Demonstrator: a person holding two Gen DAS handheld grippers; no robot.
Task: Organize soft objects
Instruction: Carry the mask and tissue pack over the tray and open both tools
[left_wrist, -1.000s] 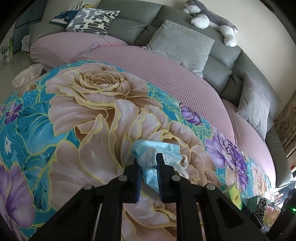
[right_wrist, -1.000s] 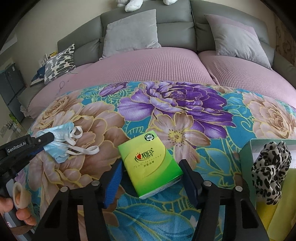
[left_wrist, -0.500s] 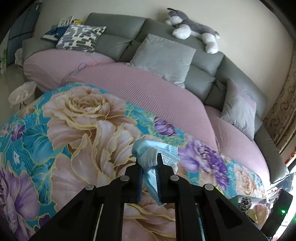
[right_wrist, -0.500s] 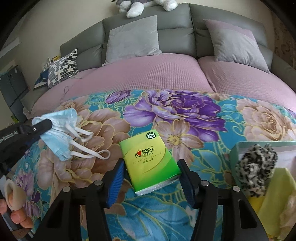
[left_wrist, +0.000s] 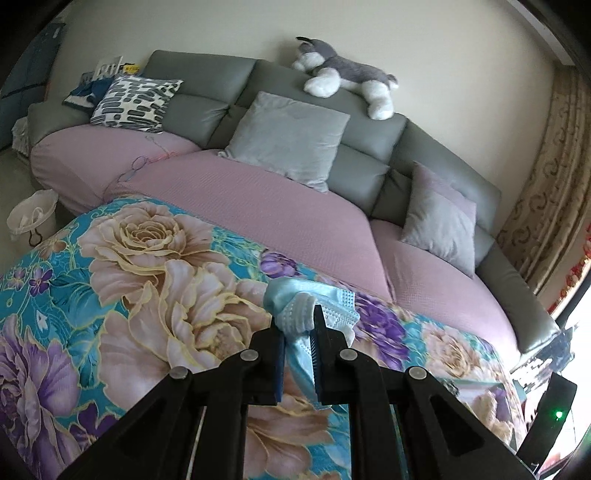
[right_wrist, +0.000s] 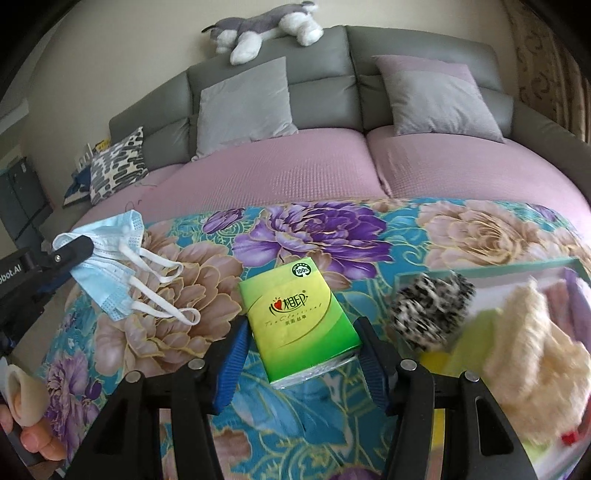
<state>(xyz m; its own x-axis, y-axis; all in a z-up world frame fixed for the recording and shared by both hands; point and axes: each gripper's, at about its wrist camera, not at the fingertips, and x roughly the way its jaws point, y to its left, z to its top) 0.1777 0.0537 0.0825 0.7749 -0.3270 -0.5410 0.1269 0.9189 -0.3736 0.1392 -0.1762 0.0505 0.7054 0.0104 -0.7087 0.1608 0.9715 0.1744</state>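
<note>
Now higher than before, left gripper (left_wrist: 298, 345) clamping face mask (left_wrist: 310, 310), off the floral cloth (left_wrist: 155, 280).

I see a pale blue face mask (right_wrist: 107, 254) with white ear loops, a green-yellow tissue pack (right_wrist: 299, 325), a black-and-white leopard-print scrunchie (right_wrist: 430, 314), a teal floral blanket (right_wrist: 332, 229) (purple and beige blooms), a mauve waffle-textured sofa cover (left_wrist: 266, 206), grey cushions (left_wrist: 288, 136).

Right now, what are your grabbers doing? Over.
Left gripper shut on blue masks, lifted. Right gripper open around green tissue pack. Nothing blocking.
</note>
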